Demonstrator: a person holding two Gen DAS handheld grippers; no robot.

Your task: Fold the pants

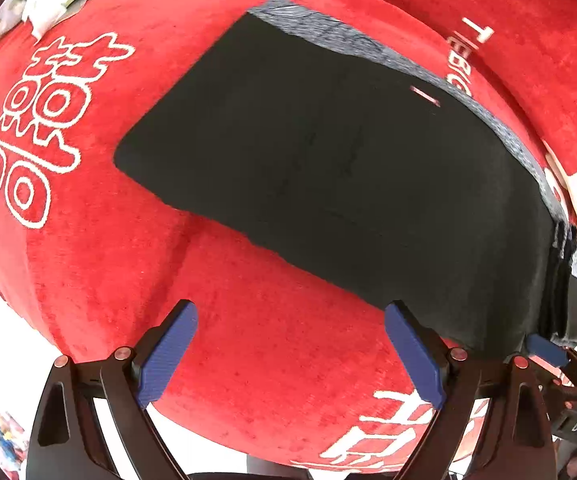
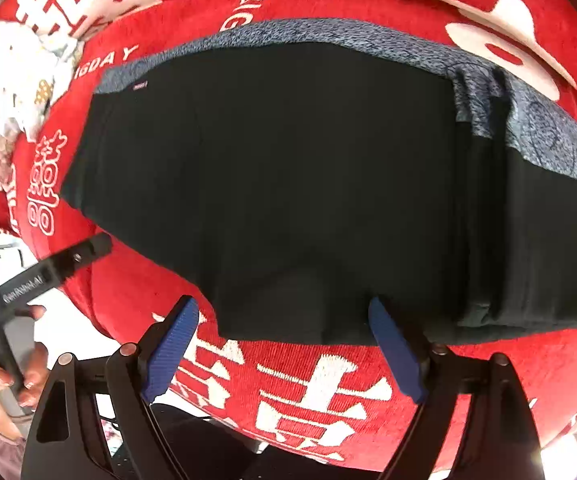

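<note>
Both grippers hang spread and empty: left gripper (image 1: 290, 354) over bare red blanket (image 1: 248, 312), just short of the pants' near edge; right gripper (image 2: 284, 346) straddling the near hem. Pants (image 2: 288, 184) lie flat on the blanket, black, already folded into a long rectangle, layers stacked at one end, grey fleecy lining (image 2: 368, 34) showing along the far edge. Looks soft, thick, fairly grippy, likely limp when lifted. Best pinch: near edge corners, through all layers, so the stack doesn't shear.
</note>
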